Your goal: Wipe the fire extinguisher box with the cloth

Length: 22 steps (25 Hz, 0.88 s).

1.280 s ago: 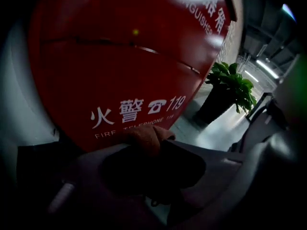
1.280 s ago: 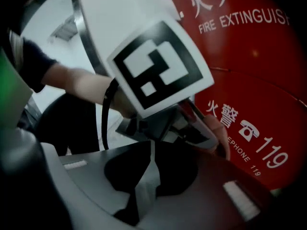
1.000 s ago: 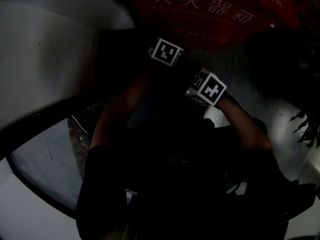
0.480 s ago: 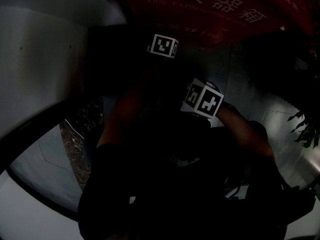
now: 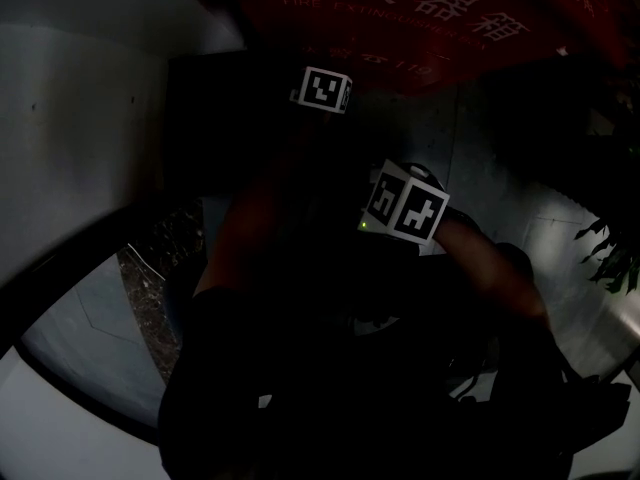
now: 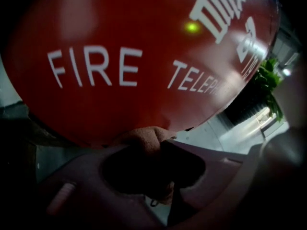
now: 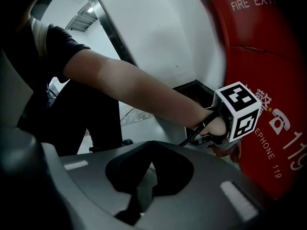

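A hallway or lobby in a public building: a red fire extinguisher box (image 5: 400, 28) lettered in Chinese and English, a pale wall (image 5: 70, 138) to its left, grey floor tiles (image 5: 520, 208) below it, a leafy plant (image 5: 612, 258) to its right

The box (image 6: 120, 42) has a smooth, glossy red painted face with white print and light reflections. The cloth (image 6: 146, 140) is soft and matt, with a fuzzy nap. The left hand-held gripper (image 6: 153, 171) and right hand-held gripper (image 7: 144, 176) have smooth matt shells, plastic in look. The floor (image 5: 85, 313) is polished, reflective slabs with one speckled stone strip (image 5: 145, 293).
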### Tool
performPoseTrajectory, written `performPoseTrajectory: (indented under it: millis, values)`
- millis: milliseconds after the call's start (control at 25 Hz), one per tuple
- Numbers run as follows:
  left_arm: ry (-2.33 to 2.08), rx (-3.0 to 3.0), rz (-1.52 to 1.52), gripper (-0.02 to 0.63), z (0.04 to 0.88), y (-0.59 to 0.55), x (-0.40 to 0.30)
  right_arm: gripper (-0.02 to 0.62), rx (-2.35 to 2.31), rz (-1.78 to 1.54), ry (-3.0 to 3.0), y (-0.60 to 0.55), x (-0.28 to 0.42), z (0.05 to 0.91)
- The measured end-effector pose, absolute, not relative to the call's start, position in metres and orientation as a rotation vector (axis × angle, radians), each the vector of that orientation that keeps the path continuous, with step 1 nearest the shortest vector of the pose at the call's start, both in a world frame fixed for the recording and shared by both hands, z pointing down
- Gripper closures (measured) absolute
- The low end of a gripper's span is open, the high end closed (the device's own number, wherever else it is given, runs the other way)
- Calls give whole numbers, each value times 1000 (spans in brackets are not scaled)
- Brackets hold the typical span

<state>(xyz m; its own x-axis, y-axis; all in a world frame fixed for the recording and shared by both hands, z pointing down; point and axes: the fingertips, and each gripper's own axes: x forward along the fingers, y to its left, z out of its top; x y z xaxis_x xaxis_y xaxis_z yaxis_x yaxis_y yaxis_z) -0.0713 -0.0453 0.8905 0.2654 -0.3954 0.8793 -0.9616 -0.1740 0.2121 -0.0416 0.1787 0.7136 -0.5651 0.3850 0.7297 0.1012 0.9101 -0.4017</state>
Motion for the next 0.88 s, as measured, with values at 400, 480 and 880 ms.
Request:
performPoseTrajectory:
  millis: [400,480,880]
  values:
    - [-1197,1720,750,500,839,-45,-68,595,-345,402,-2199,164,-49,703]
    - [-1198,1717,728,500,825,-44,-69,595,-351,396,-2207,162,-52,700]
    - [-1220,1732,693,500,766,-46,-67,595,-335,521,-2197,148,-53,691]
